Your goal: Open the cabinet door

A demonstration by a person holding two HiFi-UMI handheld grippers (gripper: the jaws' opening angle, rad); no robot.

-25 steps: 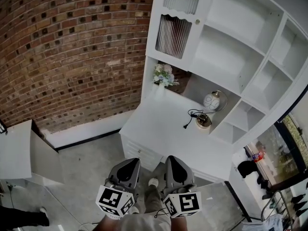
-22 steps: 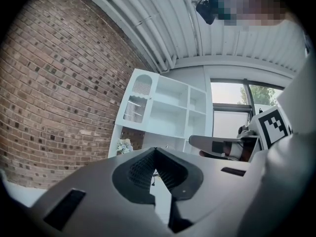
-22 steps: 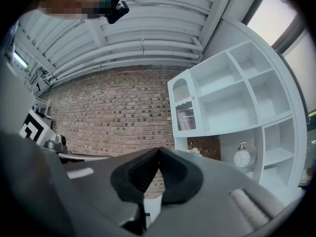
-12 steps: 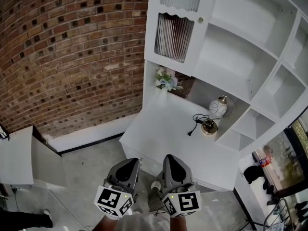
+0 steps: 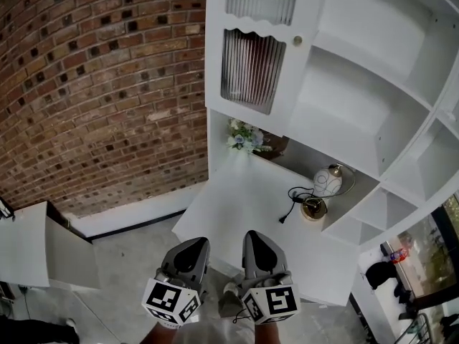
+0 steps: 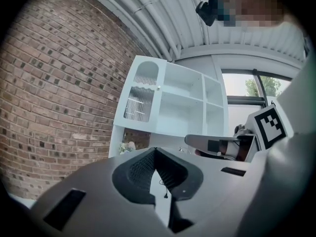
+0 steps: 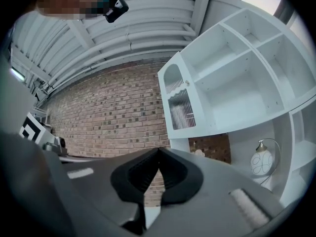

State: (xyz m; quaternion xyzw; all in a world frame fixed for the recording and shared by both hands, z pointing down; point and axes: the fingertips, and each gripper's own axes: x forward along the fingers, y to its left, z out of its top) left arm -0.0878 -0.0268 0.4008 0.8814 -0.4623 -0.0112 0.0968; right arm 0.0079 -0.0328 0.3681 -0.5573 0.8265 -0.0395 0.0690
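The white cabinet's door (image 5: 251,67) has ribbed glass and a small round knob (image 5: 297,41) at its right edge; it stands closed. My left gripper (image 5: 193,244) and right gripper (image 5: 255,236) are side by side at the bottom of the head view, well short of the cabinet and below the door. Both are shut with nothing between the jaws. The left gripper view looks past the left gripper (image 6: 155,150) to the door (image 6: 139,102) and knob (image 6: 158,87) far ahead. In the right gripper view the door (image 7: 180,110) lies beyond the right gripper (image 7: 159,150).
A white desk surface (image 5: 237,206) juts out under the door, carrying flowers (image 5: 244,136), a round patterned lamp (image 5: 328,181) and a black cable (image 5: 290,206). Open shelves (image 5: 358,84) fill the right. A brick wall (image 5: 100,84) and low white unit (image 5: 29,242) are left.
Both grippers have advanced toward the cabinet, which now looms larger and closer in the head view. They stay side by side with jaws shut.
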